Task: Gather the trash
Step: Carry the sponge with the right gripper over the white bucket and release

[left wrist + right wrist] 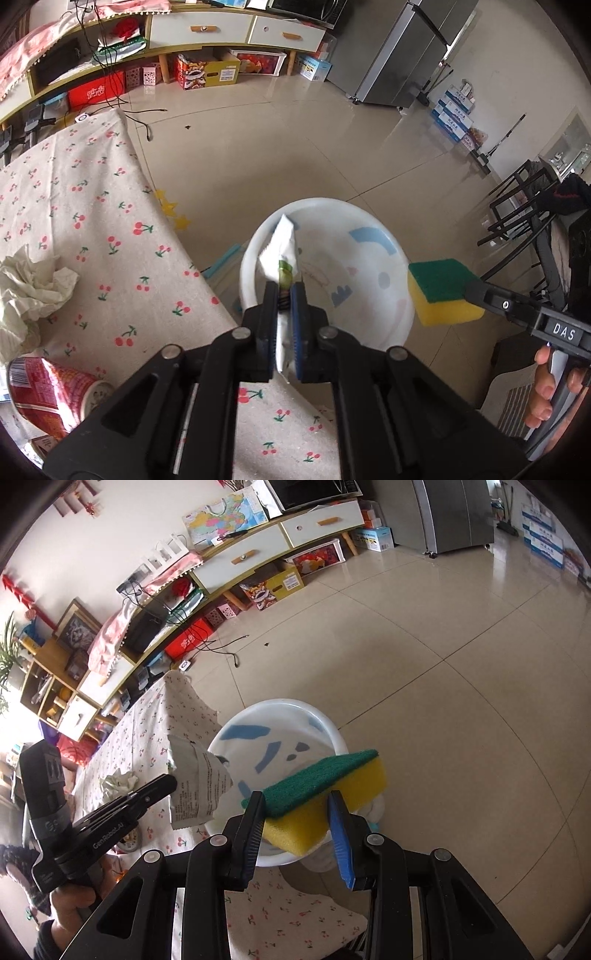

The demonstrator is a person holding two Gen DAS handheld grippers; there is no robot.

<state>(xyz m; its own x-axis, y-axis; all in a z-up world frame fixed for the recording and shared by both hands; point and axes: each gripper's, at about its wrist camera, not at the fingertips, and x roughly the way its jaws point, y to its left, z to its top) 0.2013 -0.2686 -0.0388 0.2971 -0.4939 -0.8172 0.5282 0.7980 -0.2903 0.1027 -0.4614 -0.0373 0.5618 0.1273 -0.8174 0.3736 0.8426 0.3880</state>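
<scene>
My left gripper (283, 291) is shut on a white snack wrapper (281, 247) and holds it over the white basin (369, 214) beside the table. In the right wrist view the wrapper (197, 782) hangs from the left gripper (173, 781) at the basin's (280, 707) left rim. My right gripper (297, 801) is shut on a yellow sponge with a green pad (325, 786), held above the basin; the sponge also shows in the left wrist view (441, 291). A crumpled tissue (31, 291) and a red paper cup (55, 387) lie on the cherry-print tablecloth (110, 206).
The table (159, 723) stands left of the basin. Tiled floor (277, 147) stretches beyond, with cables (147, 125) on it. A TV cabinet (184, 33) with boxes lines the far wall, a grey fridge (402, 55) stands at right, and black chair frames (524, 210) are at far right.
</scene>
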